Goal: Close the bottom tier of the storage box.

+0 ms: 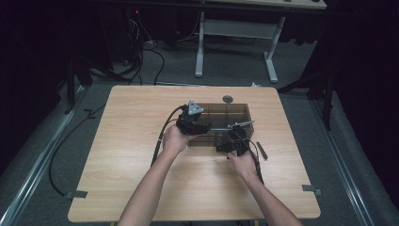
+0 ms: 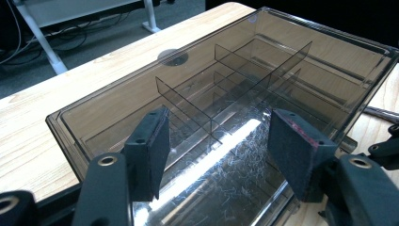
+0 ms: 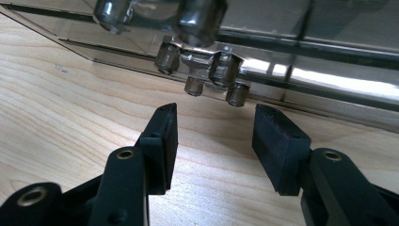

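One big light wooden table [image 1: 141,155] holds everything here. On it, toward the far side and a bit right of the middle, sits a smoky brown see-through plastic box with thin dividers inside [image 1: 226,123]. From the left gripper view you can look down through its flat clear lid [image 2: 244,141], which is scuffed with many fine scratches, and see the little walls that split the box into compartments.

The box looks stiff and hard, and I think it is light, since no parts can be seen in the compartments. The plastic is smooth and shiny, so it will likely be slippery, and thin walls like these could crack if squeezed hard. It may slide on the table when pushed.

The left gripper [image 2: 221,141] hovers over the left part of the lid with its jaws spread apart and nothing between the pads [image 2: 155,146].

The right gripper [image 3: 214,136] is low at the near edge of the box, jaws also apart and gripping nothing. It points at the small clear plastic latch with round knobs [image 3: 207,66] on the box's near side. This latch looks like the best place to take hold, because it sticks out and gives the pads something to catch. It is small, so a gentle pinch seems wise.

A small dark flat stick [image 1: 261,151] lies on the table just right of the right hand
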`<state>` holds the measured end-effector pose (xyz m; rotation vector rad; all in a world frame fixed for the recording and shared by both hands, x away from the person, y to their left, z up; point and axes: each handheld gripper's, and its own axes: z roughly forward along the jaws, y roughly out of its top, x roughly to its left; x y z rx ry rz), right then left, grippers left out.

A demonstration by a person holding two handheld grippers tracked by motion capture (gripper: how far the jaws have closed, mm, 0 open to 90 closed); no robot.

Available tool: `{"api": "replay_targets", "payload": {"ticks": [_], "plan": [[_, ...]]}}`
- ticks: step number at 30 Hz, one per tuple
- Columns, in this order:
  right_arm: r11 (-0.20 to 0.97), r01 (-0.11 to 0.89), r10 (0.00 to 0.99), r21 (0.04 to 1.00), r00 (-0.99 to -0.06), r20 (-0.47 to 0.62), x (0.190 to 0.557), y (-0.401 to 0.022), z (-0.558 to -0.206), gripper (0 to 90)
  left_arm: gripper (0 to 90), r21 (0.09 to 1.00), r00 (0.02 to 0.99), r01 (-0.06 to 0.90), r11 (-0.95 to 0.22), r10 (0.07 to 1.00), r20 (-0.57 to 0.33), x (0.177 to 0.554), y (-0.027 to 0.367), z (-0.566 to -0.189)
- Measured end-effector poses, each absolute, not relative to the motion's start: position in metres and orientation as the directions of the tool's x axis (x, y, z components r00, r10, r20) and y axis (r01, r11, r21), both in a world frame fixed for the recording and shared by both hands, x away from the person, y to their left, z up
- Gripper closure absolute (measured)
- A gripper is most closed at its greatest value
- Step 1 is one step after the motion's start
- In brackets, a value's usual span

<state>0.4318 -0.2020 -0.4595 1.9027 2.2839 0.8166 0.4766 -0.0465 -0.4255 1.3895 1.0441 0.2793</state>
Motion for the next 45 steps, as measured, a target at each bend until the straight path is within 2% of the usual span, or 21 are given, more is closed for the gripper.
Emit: {"api": "replay_targets", "payload": {"ticks": [22,32,45], "plan": [[0.001,0.926,0.921,0.378,-0.148,0.359,0.444,-0.195,-0.471,49.6,39.9,0.886,0.541,0.407,0.220,0.724,-0.428,0.477,-0.047,-0.424],[-0.002,0.924,0.941,0.384,-0.128,0.313,0.443,-0.190,-0.470,54.8,39.9,0.886,0.537,0.407,0.223,0.726,-0.429,0.476,-0.048,-0.424],[-0.022,0.925,0.963,0.379,-0.083,0.258,0.442,-0.181,-0.467,55.7,40.1,0.887,0.526,0.406,0.222,0.736,-0.425,0.476,-0.049,-0.424]]}}
